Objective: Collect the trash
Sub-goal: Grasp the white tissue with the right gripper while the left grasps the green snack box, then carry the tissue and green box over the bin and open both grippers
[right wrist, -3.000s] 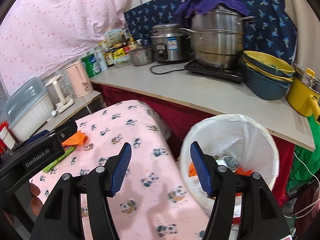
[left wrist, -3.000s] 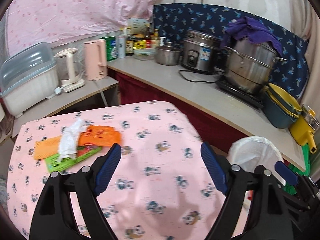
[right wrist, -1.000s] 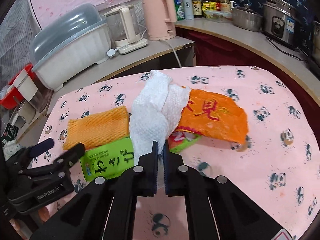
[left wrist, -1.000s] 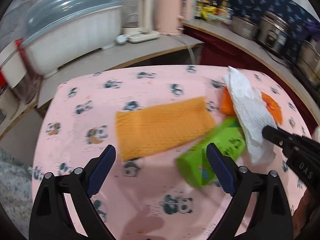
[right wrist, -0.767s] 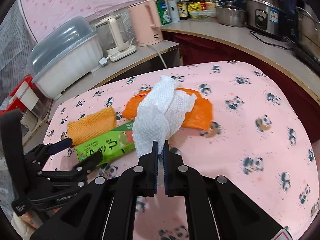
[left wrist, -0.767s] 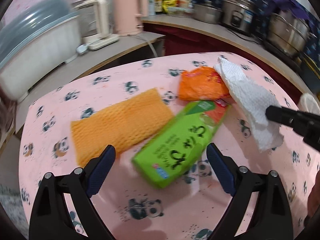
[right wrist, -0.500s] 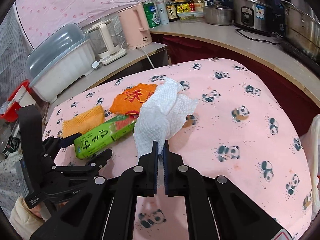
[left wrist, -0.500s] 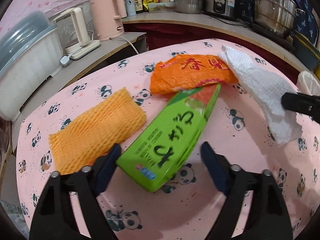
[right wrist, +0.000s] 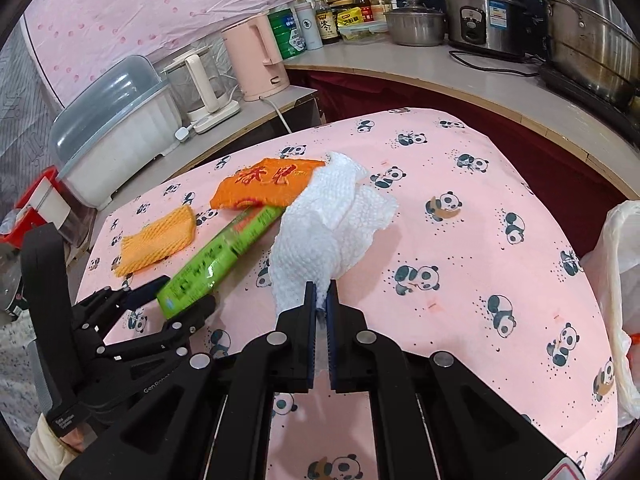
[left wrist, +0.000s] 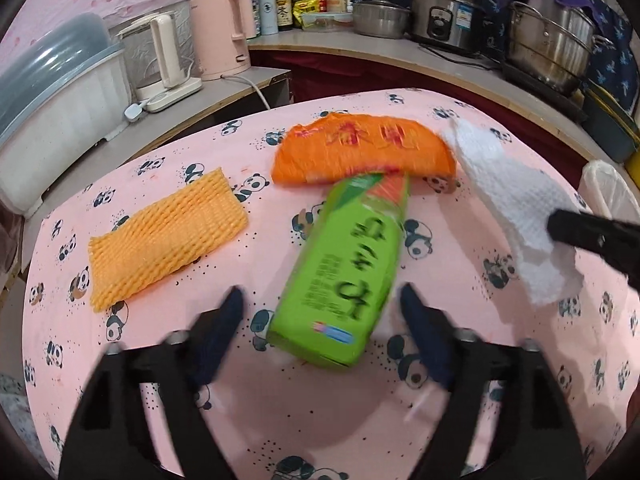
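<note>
Right gripper point(right wrist: 320, 300) clamped tight on one corner of the white paper towel point(right wrist: 324, 224), bulk of the sheet hanging loose over the panda tablecloth point(right wrist: 460, 240). Left gripper point(left wrist: 322, 312) wide open, straddling the near end of the green carton point(left wrist: 348, 264), pads apparently not touching it yet; blur on that view, so contact hard to confirm. Carton's far end tucked under the orange snack wrapper point(left wrist: 360, 150); orange foam fruit net point(left wrist: 164, 236) lying apart to the left; white-lined trash bin point(right wrist: 618, 280) off the table's right edge. Risks: corner-only pinch, so towel likely to slip or tear free on a fast swing to the bin, or to drag its loose end across the wrapper and shift it. Closing on the carton at this skew likely to twist it out sideways rather than seat it. Lifting carton probably flips or carries the wrapper off, possibly over the table edge. Both tools close together, so some collision risk if moved at once.
</note>
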Demonstrator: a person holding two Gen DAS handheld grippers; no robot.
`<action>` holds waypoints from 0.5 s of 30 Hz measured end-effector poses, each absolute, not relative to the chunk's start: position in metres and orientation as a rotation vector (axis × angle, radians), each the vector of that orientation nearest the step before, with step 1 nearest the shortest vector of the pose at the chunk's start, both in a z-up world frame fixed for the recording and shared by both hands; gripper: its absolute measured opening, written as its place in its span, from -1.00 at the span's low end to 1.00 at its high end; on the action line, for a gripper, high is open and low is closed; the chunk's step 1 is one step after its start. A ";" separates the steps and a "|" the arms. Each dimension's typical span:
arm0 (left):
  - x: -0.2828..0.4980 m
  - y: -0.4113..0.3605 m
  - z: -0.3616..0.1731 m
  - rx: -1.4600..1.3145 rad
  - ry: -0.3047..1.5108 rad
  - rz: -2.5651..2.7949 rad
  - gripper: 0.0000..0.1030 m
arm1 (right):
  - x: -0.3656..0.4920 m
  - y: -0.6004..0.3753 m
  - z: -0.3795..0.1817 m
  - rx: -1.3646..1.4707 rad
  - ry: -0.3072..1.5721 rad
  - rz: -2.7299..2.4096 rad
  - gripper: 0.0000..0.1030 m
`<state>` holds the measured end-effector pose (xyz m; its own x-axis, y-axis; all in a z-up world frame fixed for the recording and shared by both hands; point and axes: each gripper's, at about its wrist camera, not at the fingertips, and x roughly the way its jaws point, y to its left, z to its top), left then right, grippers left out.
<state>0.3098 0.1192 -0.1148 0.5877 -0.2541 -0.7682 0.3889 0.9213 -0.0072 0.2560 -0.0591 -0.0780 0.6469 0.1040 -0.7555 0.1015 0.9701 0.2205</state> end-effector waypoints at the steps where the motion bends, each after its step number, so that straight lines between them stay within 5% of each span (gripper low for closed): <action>1: 0.311 0.118 -0.114 0.157 0.863 -0.366 0.65 | 0.255 -0.060 -0.078 0.255 0.869 0.002 -0.91; 5: 0.322 0.109 -0.120 0.151 0.895 -0.362 0.61 | 0.252 -0.065 -0.078 0.263 0.868 0.000 -0.91; 8: 0.327 0.099 -0.126 0.166 0.938 -0.373 0.23 | 0.251 -0.068 -0.078 0.268 0.868 -0.002 -0.91; 15: 0.305 0.087 -0.113 0.169 0.910 -0.373 -0.01 | 0.239 -0.076 -0.071 0.265 0.849 -0.007 -0.91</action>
<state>0.3050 0.0870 -0.1132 0.5552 -0.2439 -0.7951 0.3851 0.9228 -0.0141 0.2388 -0.0760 -0.0709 0.6626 0.0991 -0.7424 0.1116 0.9671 0.2287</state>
